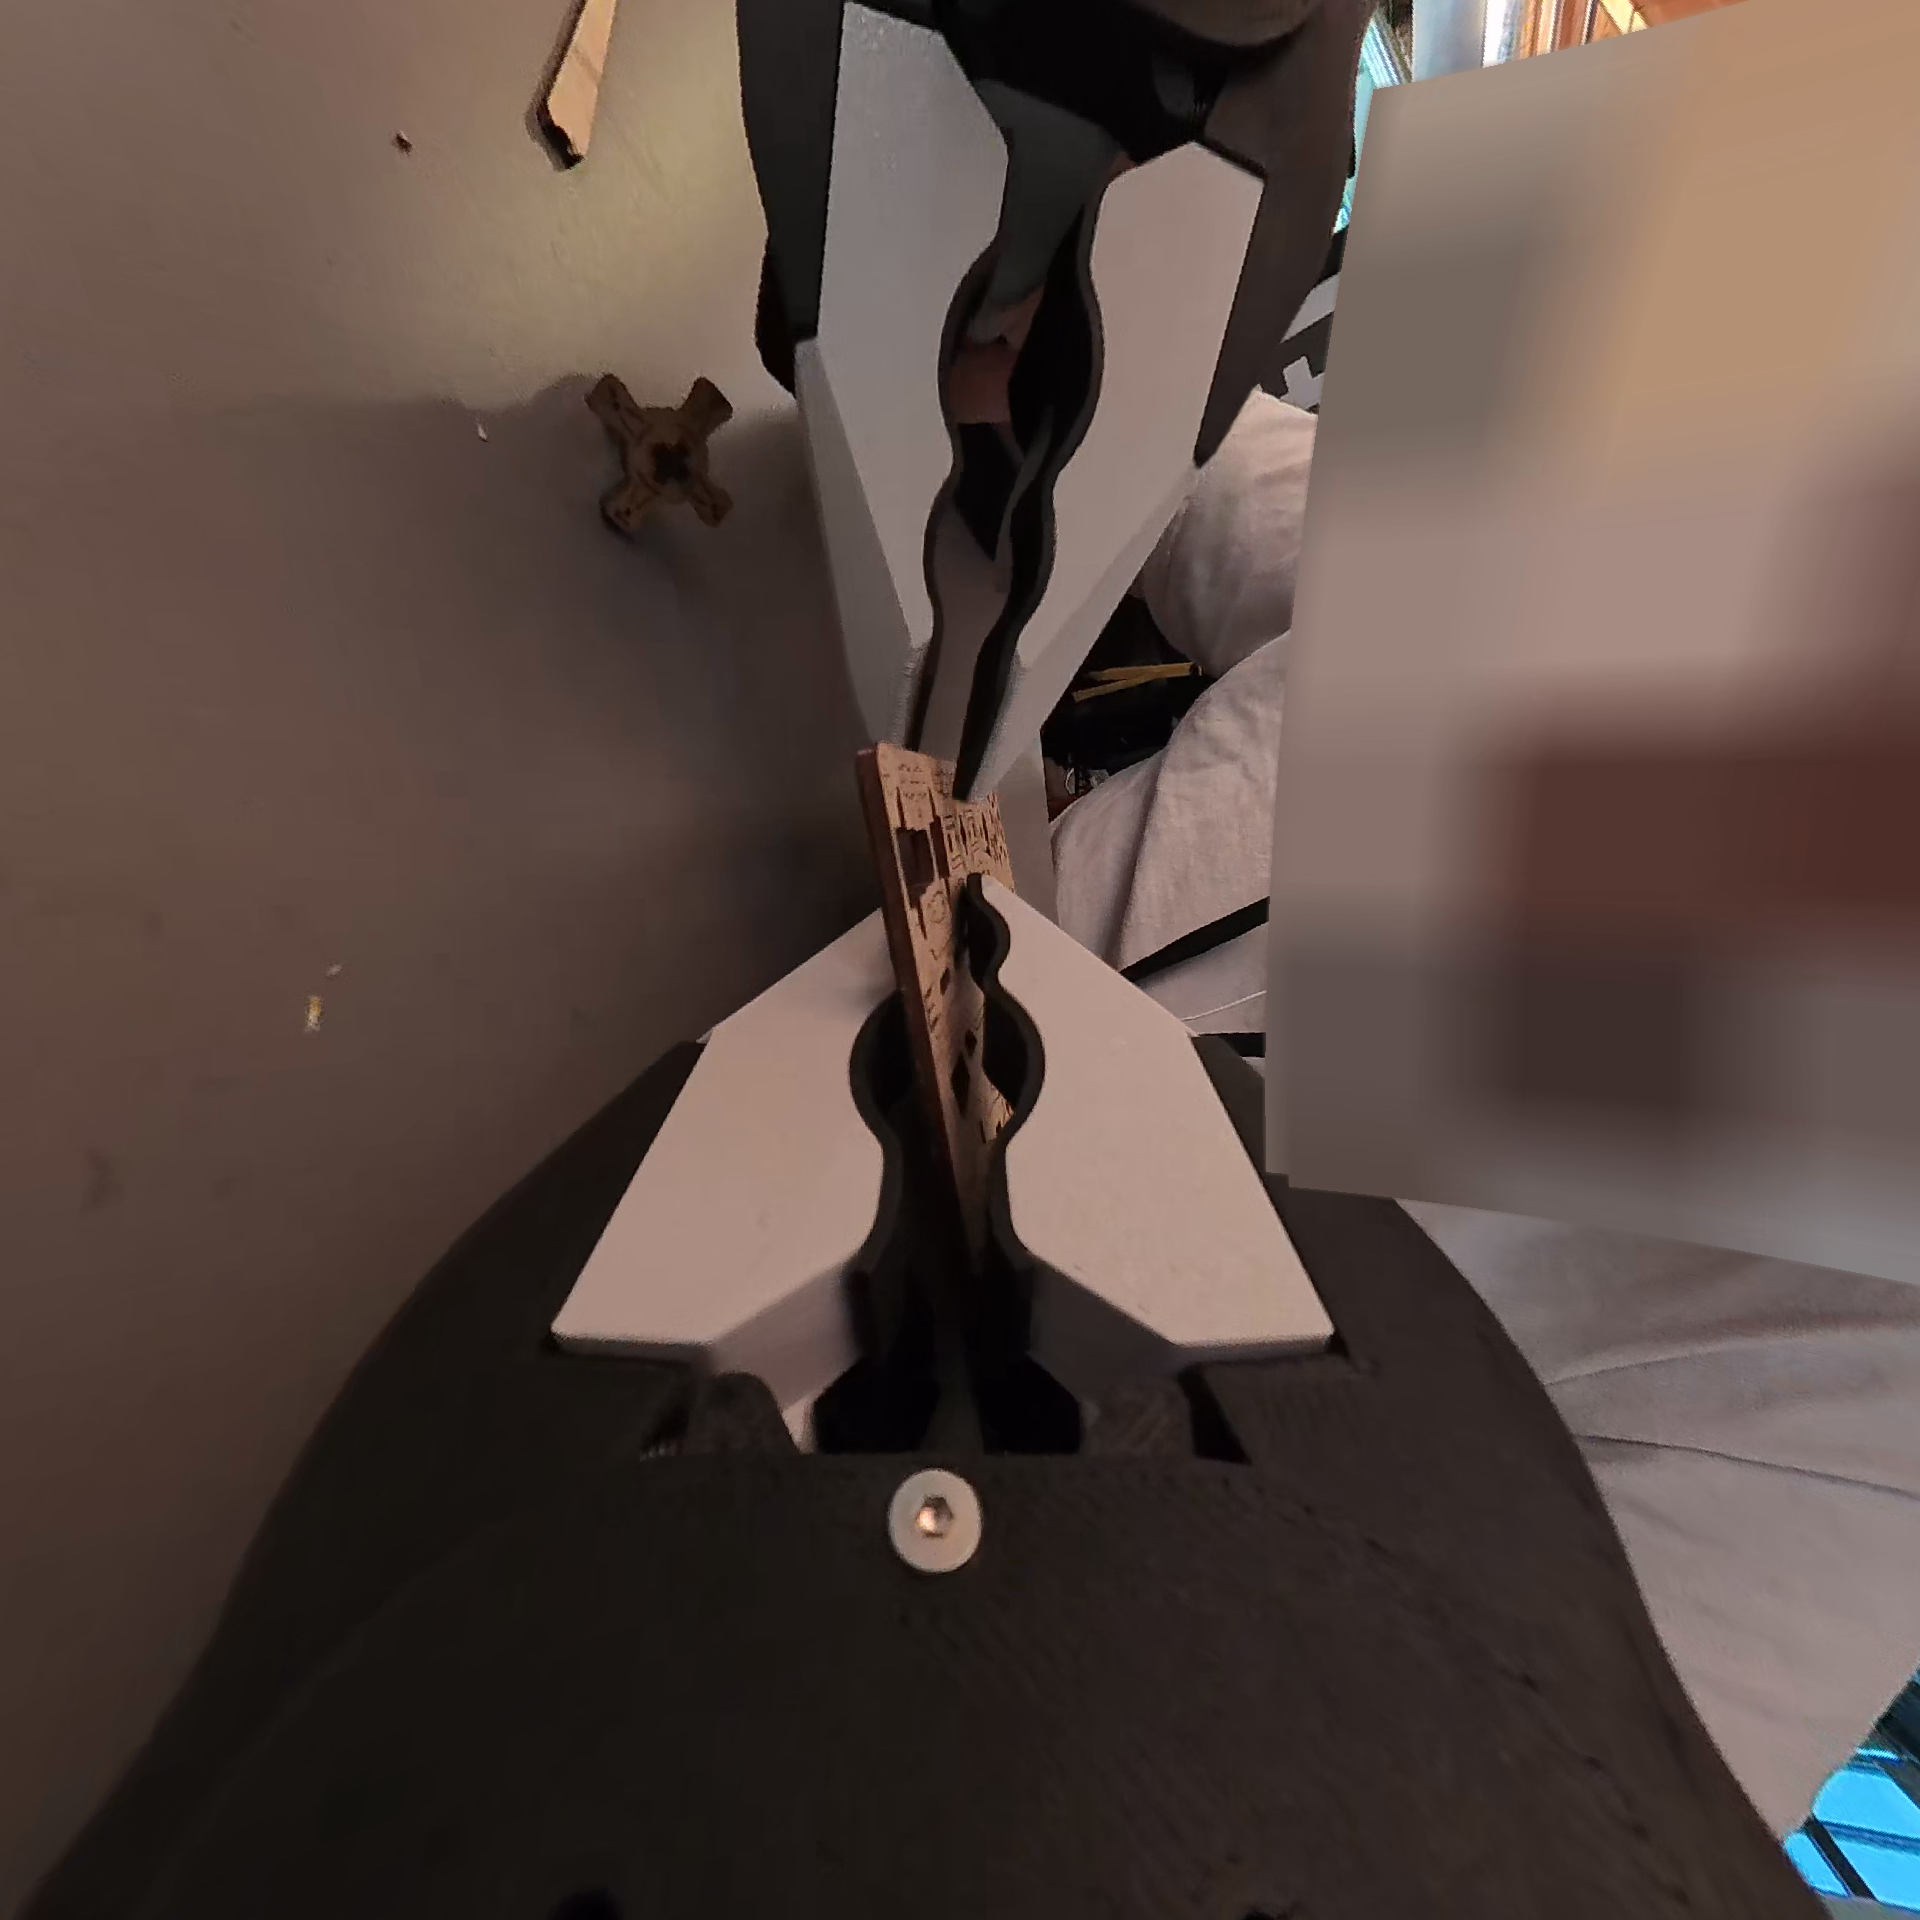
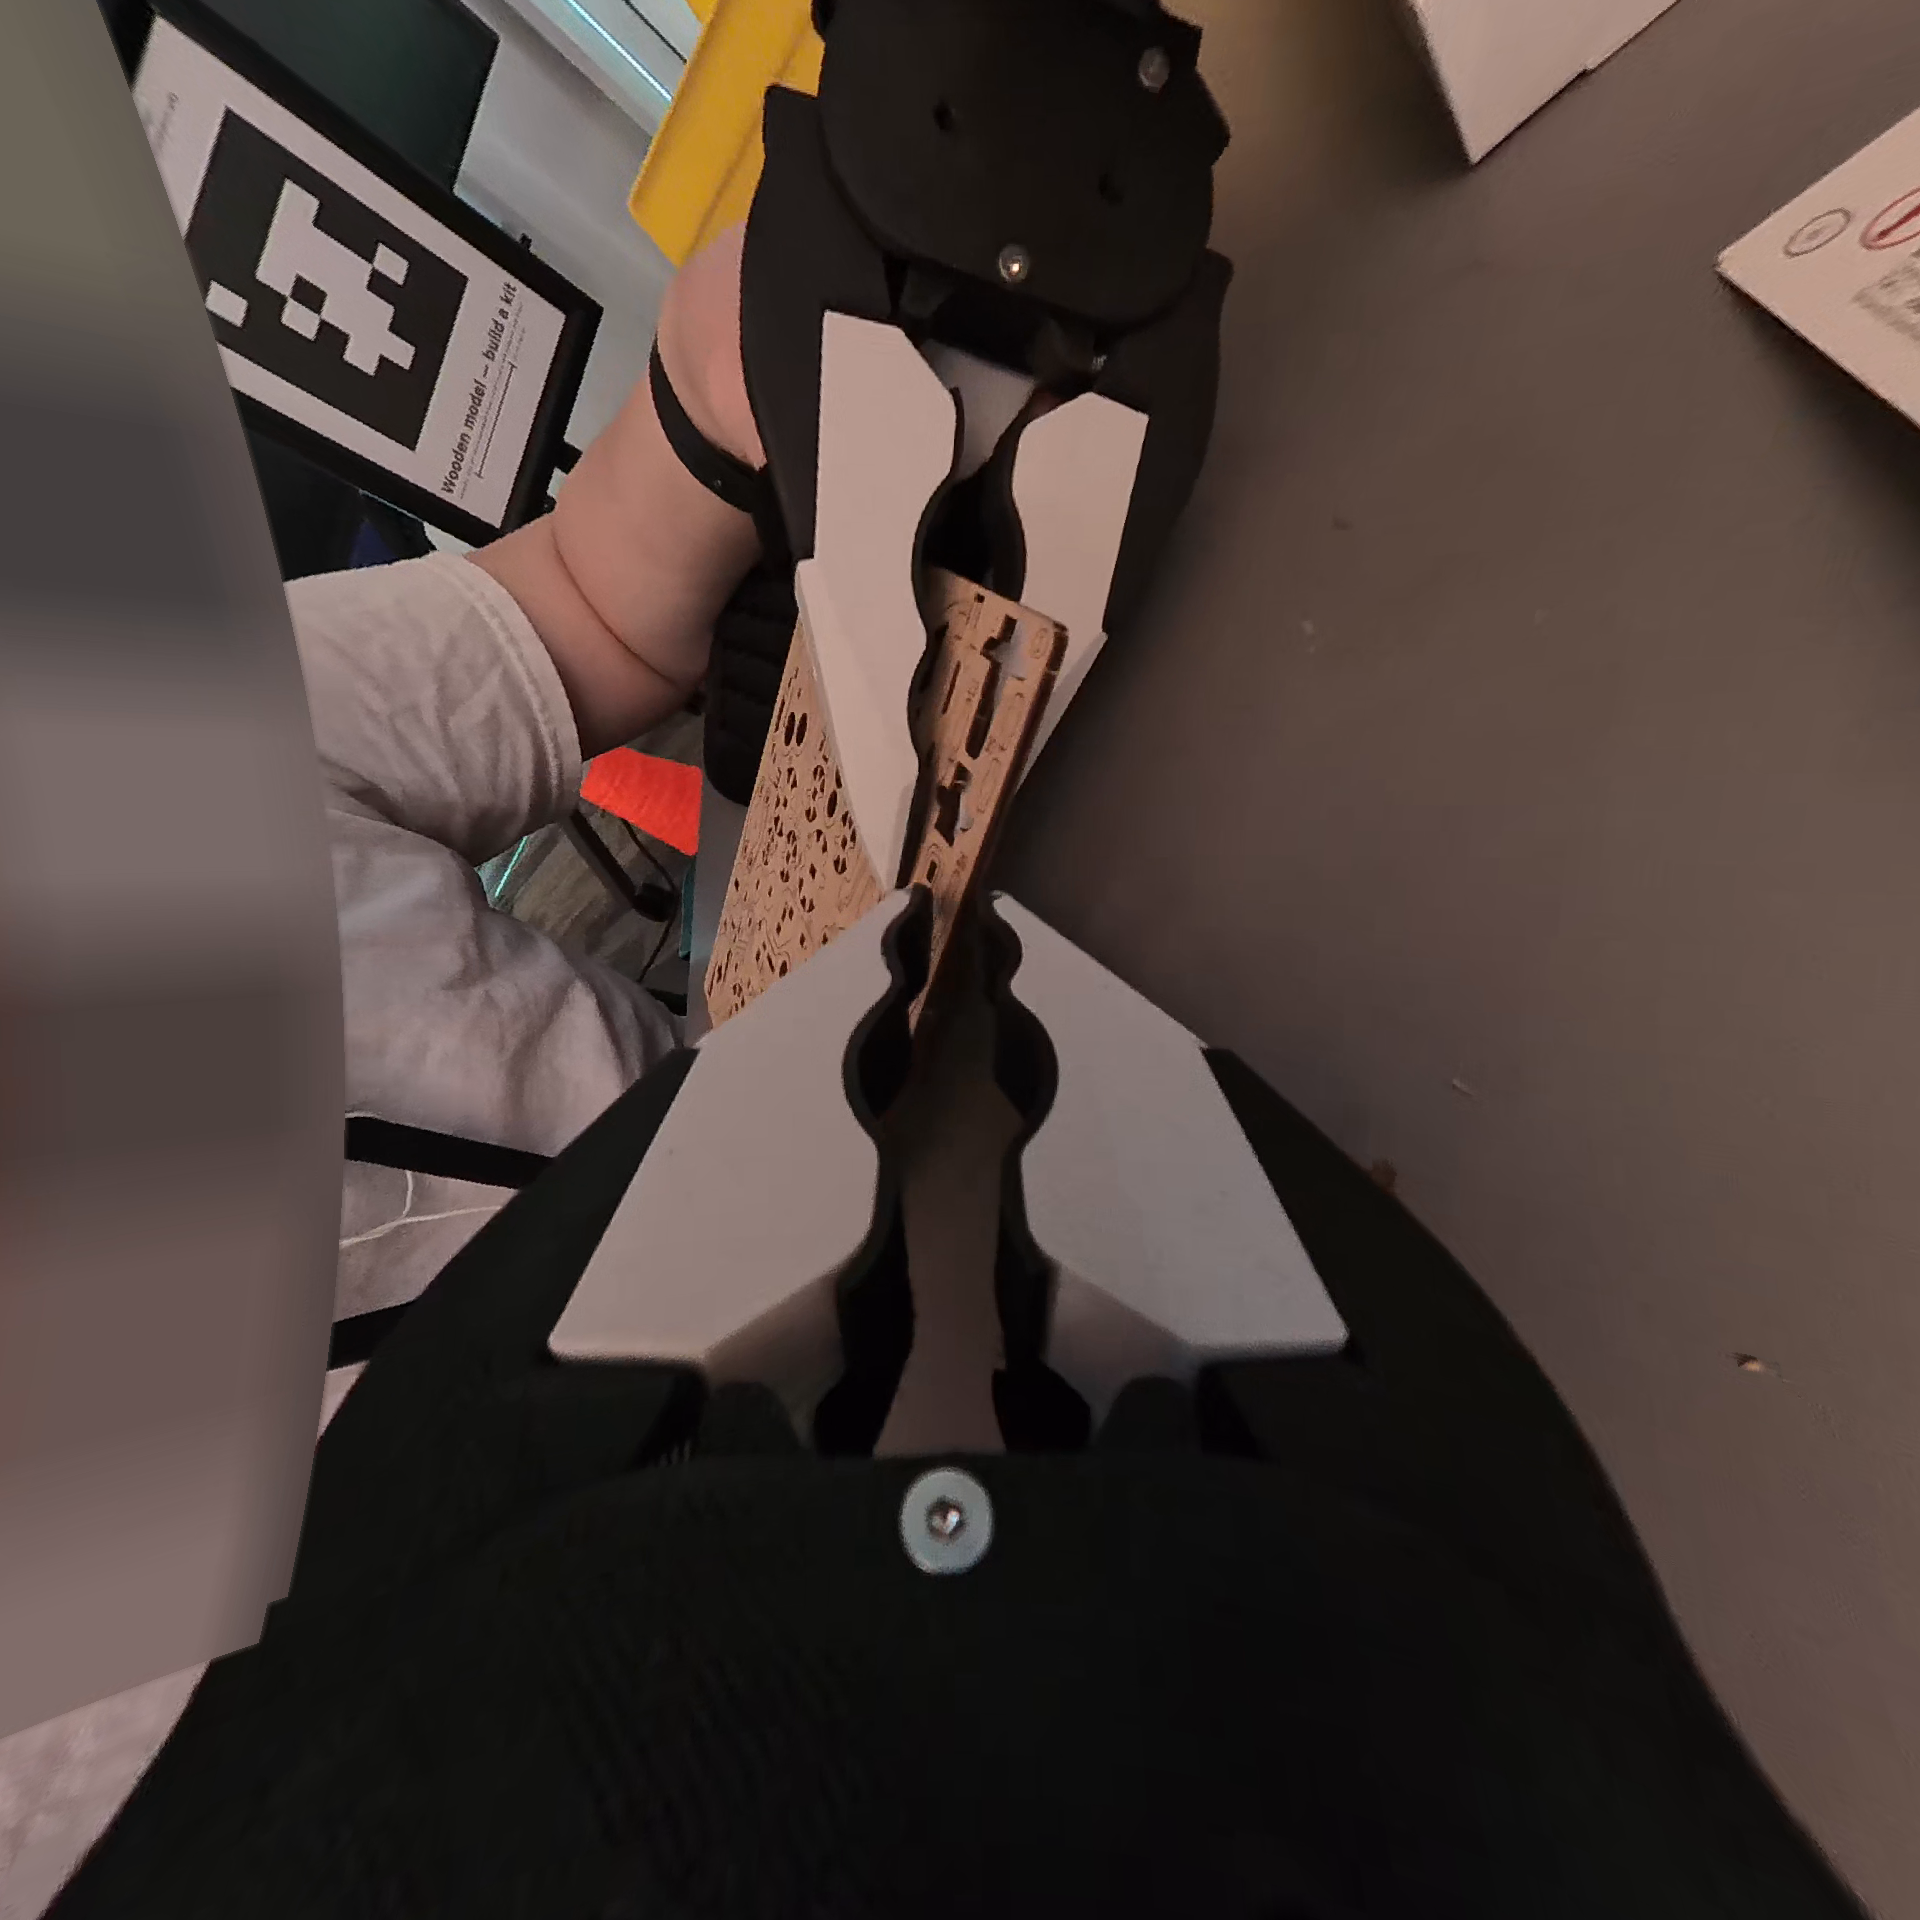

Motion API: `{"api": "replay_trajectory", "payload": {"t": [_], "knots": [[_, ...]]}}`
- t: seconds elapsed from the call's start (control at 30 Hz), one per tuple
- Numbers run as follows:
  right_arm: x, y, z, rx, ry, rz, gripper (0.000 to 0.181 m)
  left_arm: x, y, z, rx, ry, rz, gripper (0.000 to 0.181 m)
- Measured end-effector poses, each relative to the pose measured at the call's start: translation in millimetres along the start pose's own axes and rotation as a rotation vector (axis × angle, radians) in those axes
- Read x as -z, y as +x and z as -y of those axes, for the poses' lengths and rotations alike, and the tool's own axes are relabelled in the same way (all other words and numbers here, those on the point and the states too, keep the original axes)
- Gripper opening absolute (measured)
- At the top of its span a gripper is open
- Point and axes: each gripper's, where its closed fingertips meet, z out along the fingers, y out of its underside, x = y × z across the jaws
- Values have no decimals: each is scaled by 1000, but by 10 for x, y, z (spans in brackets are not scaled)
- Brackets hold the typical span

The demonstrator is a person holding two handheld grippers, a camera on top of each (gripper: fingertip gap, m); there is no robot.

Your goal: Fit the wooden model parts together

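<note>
A thin laser-cut wooden sheet (image 1: 925,831) with many small cut-out parts is held in the air between both grippers. My left gripper (image 1: 940,914) is shut on it, and the sheet stands edge-on between its white fingers. My right gripper (image 1: 961,764) comes in from above and pinches the sheet's far edge. In the right wrist view the sheet (image 2: 790,842) runs from my right gripper (image 2: 954,914), shut on its near edge, up into the left gripper (image 2: 956,821). Part of the sheet is hidden behind the fingers.
A small cross-shaped wooden piece (image 1: 660,457) and another wooden piece (image 1: 571,83) lie on the grey table (image 1: 260,727). A white box (image 2: 1538,62) and a printed sheet (image 2: 1839,301) lie at the far right. A framed marker card (image 2: 343,260) and a person's arm (image 2: 623,582) are at the left. Only a small space, under 4 cm, lies between the two pairs of fingers.
</note>
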Motion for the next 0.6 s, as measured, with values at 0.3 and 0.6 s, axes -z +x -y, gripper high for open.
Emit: {"api": "replay_trajectory", "payload": {"t": [0.3,0.6], "knots": [[-87,11,-59,-13,-31,-24,12,-4,-36,7,1,0,21,3],[-98,28,-94,26,-57,-60,9,-26,-31,-14,4,-14,19,2]]}}
